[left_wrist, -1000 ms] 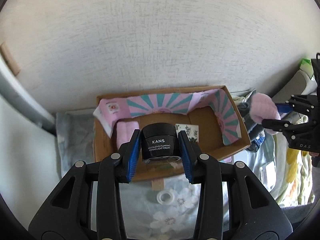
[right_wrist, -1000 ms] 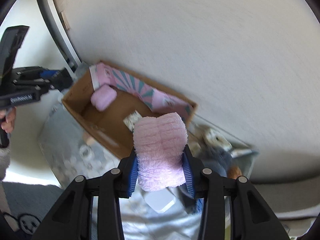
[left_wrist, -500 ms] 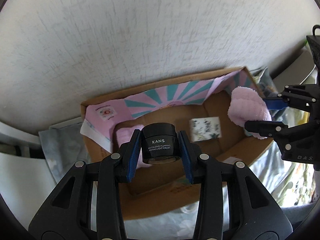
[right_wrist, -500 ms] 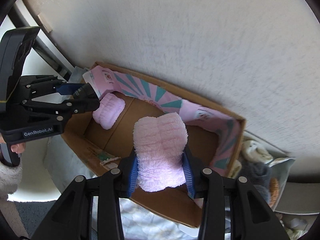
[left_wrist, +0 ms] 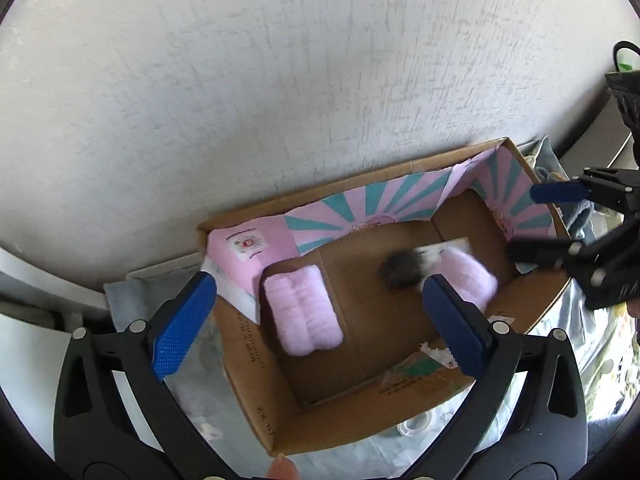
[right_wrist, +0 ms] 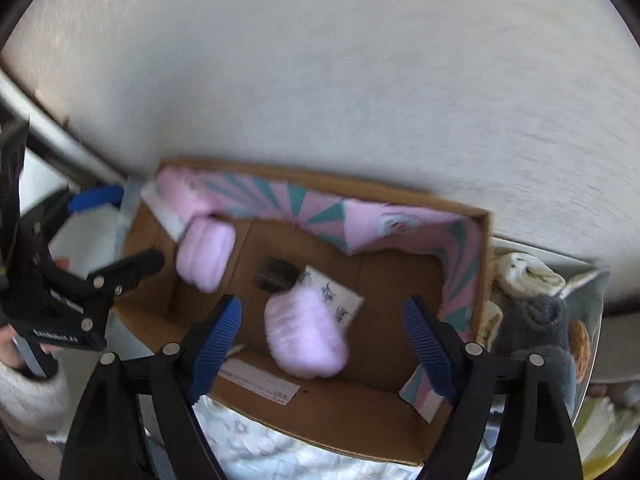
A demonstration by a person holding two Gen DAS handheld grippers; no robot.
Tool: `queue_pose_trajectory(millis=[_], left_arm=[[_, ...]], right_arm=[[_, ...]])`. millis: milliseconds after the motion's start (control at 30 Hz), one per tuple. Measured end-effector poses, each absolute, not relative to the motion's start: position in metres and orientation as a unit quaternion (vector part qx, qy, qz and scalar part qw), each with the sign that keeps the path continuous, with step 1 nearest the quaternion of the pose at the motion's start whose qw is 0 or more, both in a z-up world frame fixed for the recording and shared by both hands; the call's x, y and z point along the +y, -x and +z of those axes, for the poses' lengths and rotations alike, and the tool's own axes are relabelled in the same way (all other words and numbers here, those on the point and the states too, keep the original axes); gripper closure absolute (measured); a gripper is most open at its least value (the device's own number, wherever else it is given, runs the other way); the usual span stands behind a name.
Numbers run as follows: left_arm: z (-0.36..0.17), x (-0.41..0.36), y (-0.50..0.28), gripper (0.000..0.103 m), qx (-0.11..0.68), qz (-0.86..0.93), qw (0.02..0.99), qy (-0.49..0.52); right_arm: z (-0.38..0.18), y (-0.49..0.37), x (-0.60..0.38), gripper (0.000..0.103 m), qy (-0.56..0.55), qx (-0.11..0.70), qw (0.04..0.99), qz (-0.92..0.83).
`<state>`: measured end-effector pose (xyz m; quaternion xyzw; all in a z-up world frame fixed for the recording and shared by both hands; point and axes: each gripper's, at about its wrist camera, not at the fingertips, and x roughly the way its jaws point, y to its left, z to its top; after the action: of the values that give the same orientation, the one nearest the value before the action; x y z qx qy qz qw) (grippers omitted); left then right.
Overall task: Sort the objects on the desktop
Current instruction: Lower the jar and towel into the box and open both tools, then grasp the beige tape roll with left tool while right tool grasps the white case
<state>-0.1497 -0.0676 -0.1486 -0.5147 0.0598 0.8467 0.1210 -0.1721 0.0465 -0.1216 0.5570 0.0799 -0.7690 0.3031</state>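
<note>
Jar (left_wrist: 402, 271), dark and blurred, sits inside the box (left_wrist: 280, 412) on its brown floor, touching the white patterned card (left_wrist: 456, 245) and the pink fluffy pad (left_wrist: 470, 276) at its 3 o'clock. In the right wrist view the jar (right_wrist: 276, 274) lies at 11 o'clock of that pad (right_wrist: 306, 334), which rests partly on the card (right_wrist: 336, 294). A second pink pad (left_wrist: 302, 314) lies apart at the jar's 9 o'clock, close to the box's left wall; the right view shows it (right_wrist: 206, 254) in the far left corner. Pink and teal striped paper (left_wrist: 372, 208) lines the box's far and right walls.

Left claw (left_wrist: 316, 320) hangs over the box with its jaws spread wide, having just been opening, and nothing sits between its blue pads (left_wrist: 180, 322); the jar is below and clear of them. Right claw (right_wrist: 322, 340) also has its jaws well apart, having just been opening, and its pink pad lies loose on the box floor between and beneath them, touching neither. From the left view the right claw (left_wrist: 544, 220) reaches in over the box's right wall at 3 o'clock.

Outside the box at 3 o'clock in the right view lie a grey plush (right_wrist: 536, 320) and a cream cloth (right_wrist: 524, 274). A floral sheet (right_wrist: 256, 440) covers the surface under the box, and a pale textured wall (left_wrist: 280, 80) stands behind it.
</note>
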Motion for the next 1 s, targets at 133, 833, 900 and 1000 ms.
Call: queue_pose_trajectory(millis=[133, 833, 900, 1000], left_arm=[[-0.148, -0.069, 0.143, 0.000, 0.058, 0.845, 0.116, 0.518], [-0.119, -0.081, 0.092, 0.000, 0.006, 0.871, 0.087, 0.484], [-0.114, -0.084, 0.086, 0.000, 0.005, 0.874, 0.081, 0.479], [-0.105, -0.088, 0.075, 0.000, -0.005, 0.880, 0.074, 0.470]], right_arm=[[-0.112, 0.166, 0.056, 0.012, -0.530, 0.069, 0.286, -0.795], [-0.083, 0.145, 0.100, 0.012, -0.496, 0.064, 0.217, -0.838], [-0.076, 0.141, 0.107, 0.012, -0.491, 0.063, 0.217, -0.842], [-0.063, 0.134, 0.119, 0.012, -0.477, 0.065, 0.218, -0.849]])
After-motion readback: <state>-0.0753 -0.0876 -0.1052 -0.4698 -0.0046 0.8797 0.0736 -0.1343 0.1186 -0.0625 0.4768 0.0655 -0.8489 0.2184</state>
